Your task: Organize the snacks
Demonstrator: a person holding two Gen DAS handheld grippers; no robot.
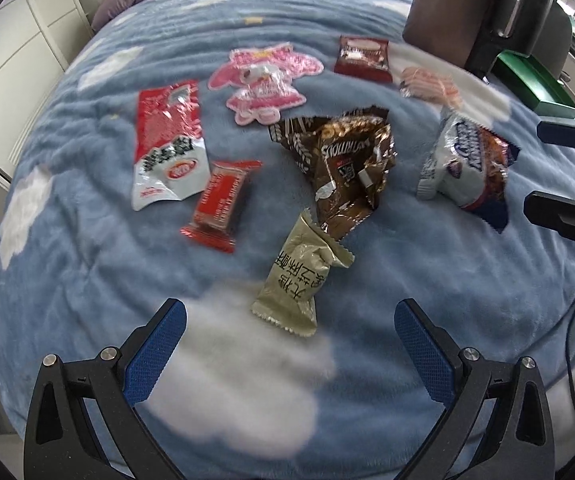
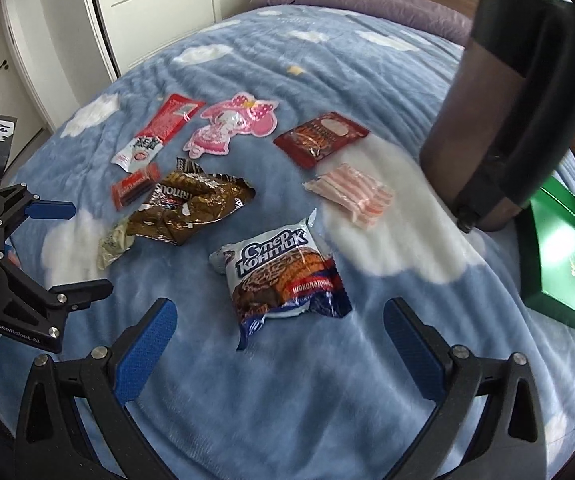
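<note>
The snacks lie spread out on a blue blanket (image 1: 87,280) with white clouds. None of them is in a gripper.

Near the left gripper (image 1: 289,344) lies a tan packet (image 1: 295,280), just past its fingertips. One end of it touches a crumpled brown bag (image 1: 343,164). To the left of those are a small red bar (image 1: 219,204) and a long red and white packet (image 1: 167,144). Farther away lie a pink cartoon packet (image 1: 265,80), a dark red packet (image 1: 363,58) and a pink striped packet (image 1: 427,84).

Near the right gripper (image 2: 275,344) lies a white and blue cookie pack (image 2: 283,268), between its fingers and a little ahead of them.

Both grippers have their fingers spread wide, and both are empty. A green tray (image 2: 559,300) sits at the far right edge of the bed, next to a dark brown stand (image 2: 483,120).

I think the sorting is only starting, because every snack is loose on the blanket. The next move is probably a grab. The left gripper would need to go forward and down over the tan packet, then close on it gently. The right one could do the same with the cookie pack. The green tray looks like a good place to put them, but I cannot be sure.
</note>
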